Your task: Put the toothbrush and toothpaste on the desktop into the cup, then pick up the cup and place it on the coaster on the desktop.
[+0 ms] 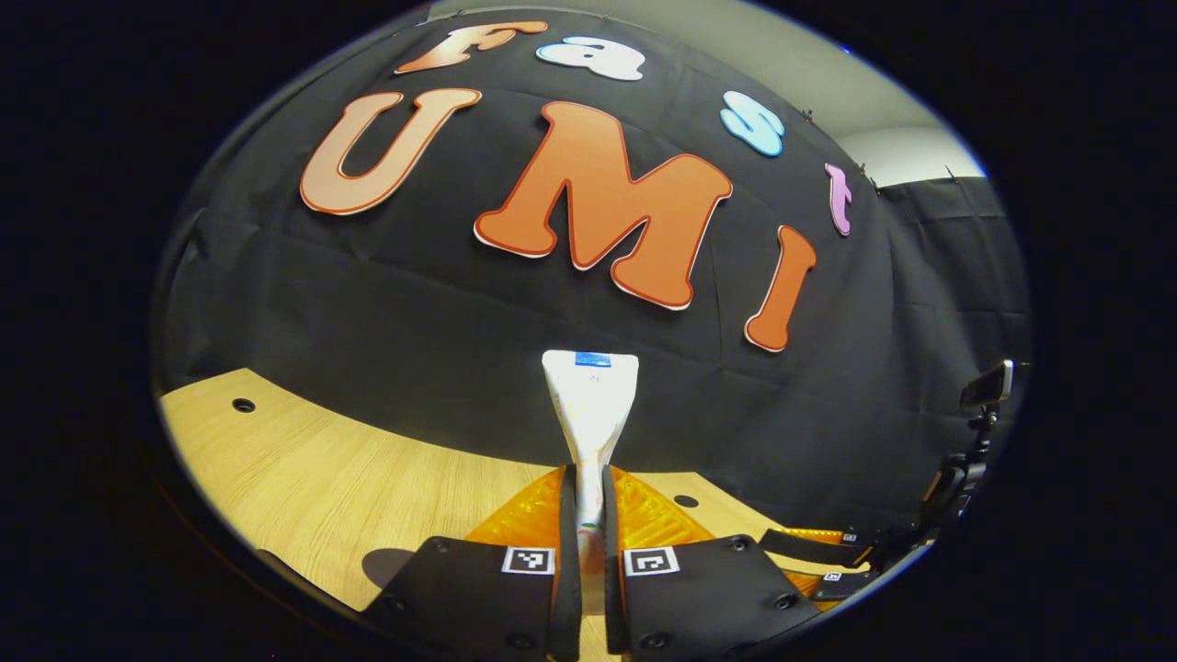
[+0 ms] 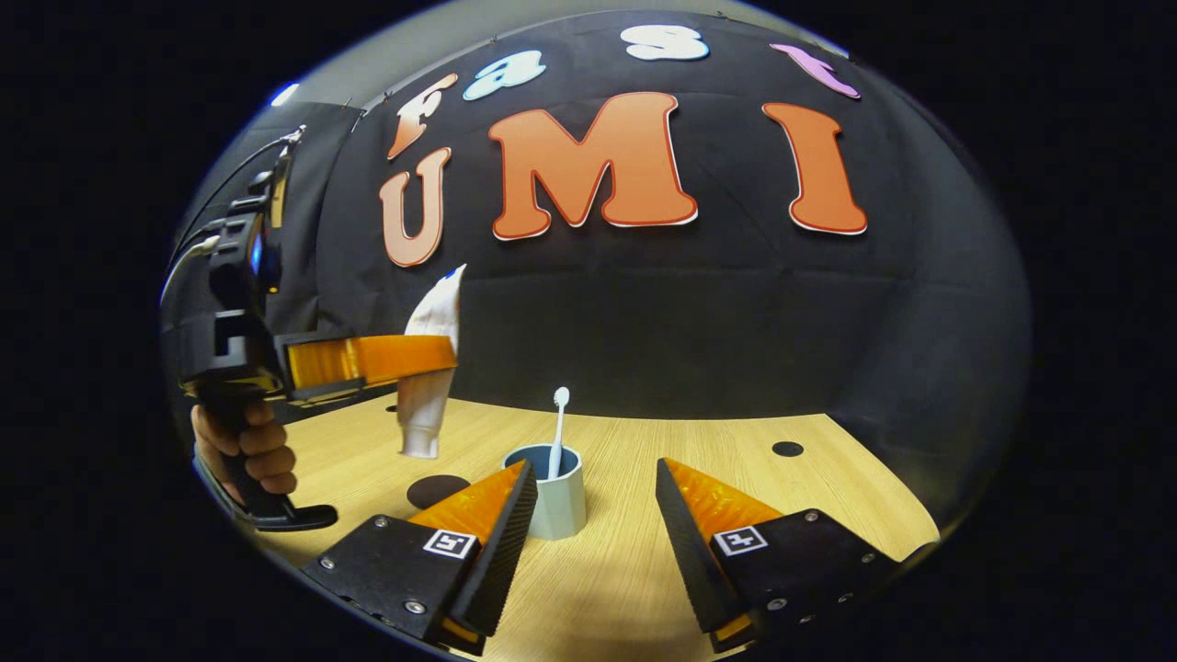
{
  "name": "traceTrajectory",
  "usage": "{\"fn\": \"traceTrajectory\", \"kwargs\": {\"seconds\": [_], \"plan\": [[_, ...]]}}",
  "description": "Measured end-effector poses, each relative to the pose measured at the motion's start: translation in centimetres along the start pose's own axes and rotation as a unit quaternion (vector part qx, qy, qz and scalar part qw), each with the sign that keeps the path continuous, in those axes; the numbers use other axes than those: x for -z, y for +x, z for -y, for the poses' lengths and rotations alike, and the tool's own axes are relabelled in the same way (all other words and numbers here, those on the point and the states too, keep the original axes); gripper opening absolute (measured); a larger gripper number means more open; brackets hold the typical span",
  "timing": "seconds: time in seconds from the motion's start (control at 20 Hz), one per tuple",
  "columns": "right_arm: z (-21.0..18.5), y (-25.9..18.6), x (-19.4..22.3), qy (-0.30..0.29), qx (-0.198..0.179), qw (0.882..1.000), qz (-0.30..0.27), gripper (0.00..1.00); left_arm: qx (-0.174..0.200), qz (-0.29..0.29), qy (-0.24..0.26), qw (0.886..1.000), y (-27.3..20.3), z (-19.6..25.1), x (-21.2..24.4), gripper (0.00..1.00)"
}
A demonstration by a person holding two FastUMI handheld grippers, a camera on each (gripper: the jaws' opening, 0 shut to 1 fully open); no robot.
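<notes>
**Toothpaste held above the desk, up and to the left of the cup**

The toothpaste (image 2: 430,368) was in the air at the left of the right gripper view, its long axis nearly upright, the cap end down and the flat crimped end up. The left gripper (image 2: 418,357) was clamped on the middle of the tube, with both fingers pressing on it. In the left gripper view the same tube (image 1: 589,405) rose straight up between the closed fingers (image 1: 614,515).

The cup (image 2: 554,501) stood on the desk (image 2: 644,570) lower and to the right of the tube's cap, near but apart. The toothbrush (image 2: 557,432) already stood in it, head up. I judge that the tube must travel to the right in this frame and then down, keeping its axis upright.

The right gripper (image 2: 596,496) was open, holding nothing, its left finger just before the cup. A dark round coaster (image 2: 438,490) lay on the desk left of the cup, below the tube.
</notes>
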State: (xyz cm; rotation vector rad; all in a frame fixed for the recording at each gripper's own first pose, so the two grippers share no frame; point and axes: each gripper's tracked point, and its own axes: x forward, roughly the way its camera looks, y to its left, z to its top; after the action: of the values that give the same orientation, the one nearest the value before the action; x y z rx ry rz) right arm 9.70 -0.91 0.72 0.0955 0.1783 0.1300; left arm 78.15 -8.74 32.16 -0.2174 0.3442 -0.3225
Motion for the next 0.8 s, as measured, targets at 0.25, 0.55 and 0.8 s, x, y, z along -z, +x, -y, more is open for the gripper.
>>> {"fn": "traceTrajectory", "kwargs": {"seconds": [0.25,0.55,0.8], "plan": [[1.1,-1.7,0.8,-0.001,0.011,1.0,-0.002,0.82,0.015,0.02,-0.008,1.0,2.3,0.7,0.0,0.13],[1.2,-3.1,0.7,-0.01,0.007,1.0,0.02,0.83,0.026,0.044,-0.002,0.999,5.0,0.8,0.5,0.13],[1.4,-3.5,0.7,-0.015,0.012,1.0,0.024,0.83,0.028,0.027,-0.006,0.999,6.9,-0.1,3.4,0.13]]}}
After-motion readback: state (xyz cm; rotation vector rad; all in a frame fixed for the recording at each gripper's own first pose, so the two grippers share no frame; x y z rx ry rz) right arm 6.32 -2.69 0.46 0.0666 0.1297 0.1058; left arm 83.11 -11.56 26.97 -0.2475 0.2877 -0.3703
